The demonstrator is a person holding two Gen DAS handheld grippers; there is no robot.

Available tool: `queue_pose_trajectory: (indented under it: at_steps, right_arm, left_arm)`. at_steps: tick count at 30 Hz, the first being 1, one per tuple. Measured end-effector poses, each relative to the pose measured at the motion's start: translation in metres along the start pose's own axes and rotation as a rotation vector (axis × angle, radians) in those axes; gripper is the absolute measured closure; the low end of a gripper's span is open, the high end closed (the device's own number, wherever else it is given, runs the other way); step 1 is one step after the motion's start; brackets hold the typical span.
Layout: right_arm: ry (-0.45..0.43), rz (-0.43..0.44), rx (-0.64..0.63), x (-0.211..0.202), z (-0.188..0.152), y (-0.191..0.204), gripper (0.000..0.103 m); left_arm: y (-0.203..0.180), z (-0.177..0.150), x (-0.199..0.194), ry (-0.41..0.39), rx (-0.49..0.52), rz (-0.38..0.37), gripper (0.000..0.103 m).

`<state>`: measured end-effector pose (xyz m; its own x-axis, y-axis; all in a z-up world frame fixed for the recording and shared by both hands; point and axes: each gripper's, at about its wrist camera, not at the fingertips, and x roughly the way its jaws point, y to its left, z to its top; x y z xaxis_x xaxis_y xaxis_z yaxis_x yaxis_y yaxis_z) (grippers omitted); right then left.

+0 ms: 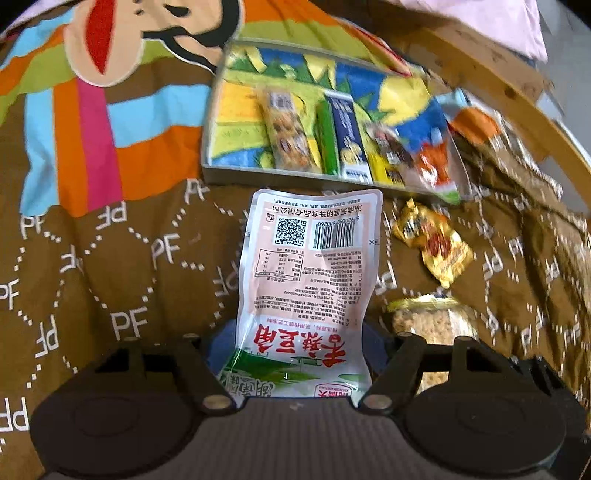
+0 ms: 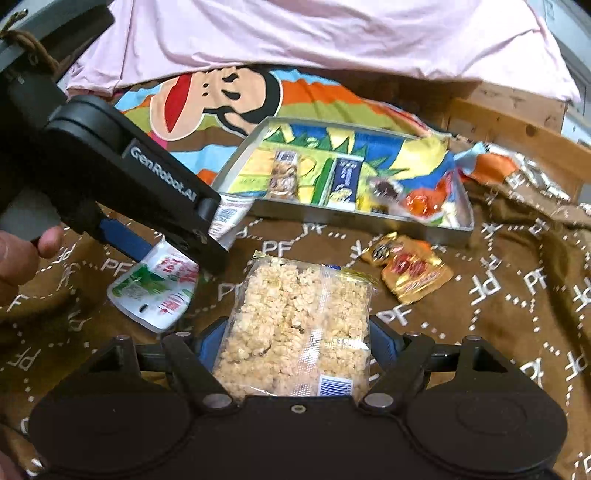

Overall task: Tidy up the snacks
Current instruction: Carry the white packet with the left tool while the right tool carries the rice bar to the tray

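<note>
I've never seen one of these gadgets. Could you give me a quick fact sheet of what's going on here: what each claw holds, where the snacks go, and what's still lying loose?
Left gripper: shut on white tofu snack pouch
Right gripper: shut on clear puffed rice cake packet
Container: metal tray with colourful lining, several snack packs already inside
Still loose: gold and red snack packets on the brown bedspread, in front of the tray
Background: pink pillow

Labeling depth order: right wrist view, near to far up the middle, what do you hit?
Puffed rice pack between the right gripper fingers → brown PF blanket → tray of snacks → pink sheet.
</note>
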<state>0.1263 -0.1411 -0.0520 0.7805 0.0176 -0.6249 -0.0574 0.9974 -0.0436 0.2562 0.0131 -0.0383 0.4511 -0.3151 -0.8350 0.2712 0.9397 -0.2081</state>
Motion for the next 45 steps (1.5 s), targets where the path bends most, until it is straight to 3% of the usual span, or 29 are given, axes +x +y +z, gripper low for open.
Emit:
queue_pose_trajectory:
  at_steps: [5, 13, 22, 29, 41, 45]
  right_arm:
    - [-0.038, -0.026, 0.012, 0.003, 0.006, -0.007, 0.024]
    - [-0.091, -0.049, 0.051, 0.022, 0.03, -0.024, 0.024]
    - [-0.202, -0.072, 0.039, 0.078, 0.086, -0.045, 0.024]
    - [-0.275, -0.066, 0.016, 0.131, 0.117, -0.058, 0.024]
    - [-0.28, -0.049, -0.079, 0.197, 0.121, -0.043, 0.024]
    - [-0.272, -0.062, -0.104, 0.207, 0.115, -0.04, 0.024]
  left_arm:
    - [0.01, 0.01, -0.004, -0.075, -0.086, 0.006, 0.028]
    - [0.015, 0.045, -0.004, -0.265, -0.158, 0.017, 0.028]
    - [0.02, 0.111, 0.025, -0.388, -0.224, -0.008, 0.028]
    - [0.019, 0.145, 0.056, -0.47, -0.142, 0.038, 0.028]
    - [0.031, 0.144, 0.099, -0.417, -0.078, 0.034, 0.028]
    - [0.028, 0.142, 0.11, -0.393, -0.056, 0.068, 0.027]
